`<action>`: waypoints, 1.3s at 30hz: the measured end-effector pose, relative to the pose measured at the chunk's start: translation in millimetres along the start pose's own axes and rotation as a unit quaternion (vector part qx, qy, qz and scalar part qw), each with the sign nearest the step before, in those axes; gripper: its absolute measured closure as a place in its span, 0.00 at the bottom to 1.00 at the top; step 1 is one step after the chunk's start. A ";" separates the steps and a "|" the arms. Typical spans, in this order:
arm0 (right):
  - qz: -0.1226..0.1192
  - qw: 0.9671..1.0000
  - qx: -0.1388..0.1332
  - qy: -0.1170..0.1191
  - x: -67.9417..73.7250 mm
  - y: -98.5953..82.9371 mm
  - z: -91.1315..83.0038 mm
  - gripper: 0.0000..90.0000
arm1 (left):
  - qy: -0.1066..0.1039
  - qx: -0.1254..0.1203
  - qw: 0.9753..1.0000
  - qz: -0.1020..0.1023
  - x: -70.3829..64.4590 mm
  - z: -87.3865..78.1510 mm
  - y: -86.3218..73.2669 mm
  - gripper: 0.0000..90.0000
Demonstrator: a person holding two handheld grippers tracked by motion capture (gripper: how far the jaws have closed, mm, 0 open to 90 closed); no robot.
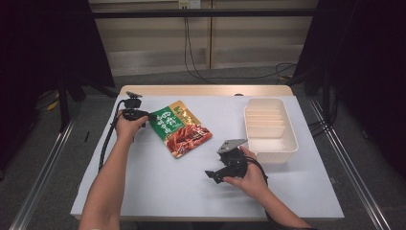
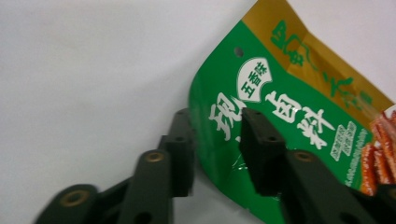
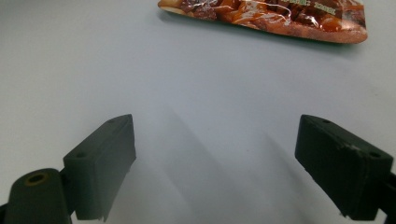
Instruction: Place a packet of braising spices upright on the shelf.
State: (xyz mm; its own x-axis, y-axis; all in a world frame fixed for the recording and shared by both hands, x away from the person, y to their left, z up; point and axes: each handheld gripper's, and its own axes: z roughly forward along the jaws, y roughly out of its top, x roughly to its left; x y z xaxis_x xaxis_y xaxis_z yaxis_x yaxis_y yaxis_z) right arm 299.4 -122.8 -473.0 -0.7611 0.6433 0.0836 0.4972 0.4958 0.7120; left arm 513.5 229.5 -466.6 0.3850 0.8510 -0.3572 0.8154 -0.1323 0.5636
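A green and gold snack pouch with a red food picture lies flat on the white table, left of the middle. My left gripper is at the pouch's left corner. In the left gripper view its jaws straddle the green edge of the pouch, one fingertip over the printed face and the other beside the edge, with a gap still between them. My right gripper hovers low over bare table, in front of the pouch's red end, wide open with nothing between its fingers.
A white plastic tray with ribbed dividers stands at the right, just beyond the right hand. The table's wooden far edge runs behind the pouch. Cables trail off both grippers.
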 end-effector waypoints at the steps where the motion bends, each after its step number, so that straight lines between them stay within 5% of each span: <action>1: 0.000 1.000 -0.001 0.004 -0.2 0.1 -0.1 0.13 | 0.000 0.000 1.000 0.000 0.0 0.0 0.0 0.85; 4: 0.000 1.000 0.000 0.003 0.0 0.2 0.3 0.13 | -0.008 0.012 1.000 0.020 -2.5 -9.6 3.3 1.00; 20: -0.001 1.000 0.004 0.008 0.4 5.1 -3.5 0.13 | -0.033 -0.004 0.997 0.075 -36.6 -59.8 21.1 1.00; 22: -0.005 1.000 0.006 0.004 1.2 7.6 -4.9 0.14 | -0.036 0.001 0.994 0.100 -43.2 -69.0 24.3 1.00; 29: -0.014 1.000 0.008 0.013 0.6 18.7 -7.5 0.15 | -0.050 -0.005 0.989 0.138 -65.3 -89.0 28.8 1.00; 32: -0.017 1.000 0.014 0.011 1.2 22.1 -6.9 0.15 | -0.054 -0.012 0.989 0.138 -73.2 -92.8 28.9 1.00; 39: -0.032 0.999 0.024 0.020 -2.0 36.6 -8.8 0.15 | -0.055 -0.008 0.983 0.174 -96.5 -107.6 30.9 1.00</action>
State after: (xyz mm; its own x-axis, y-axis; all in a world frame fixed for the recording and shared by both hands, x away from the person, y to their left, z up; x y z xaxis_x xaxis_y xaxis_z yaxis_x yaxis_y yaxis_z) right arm 315.5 -111.1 -440.9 -0.8076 0.5860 0.0661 0.4650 0.5639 0.6825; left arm 455.1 198.0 -334.5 0.6847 0.6954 -0.2183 0.6191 -0.3969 0.6776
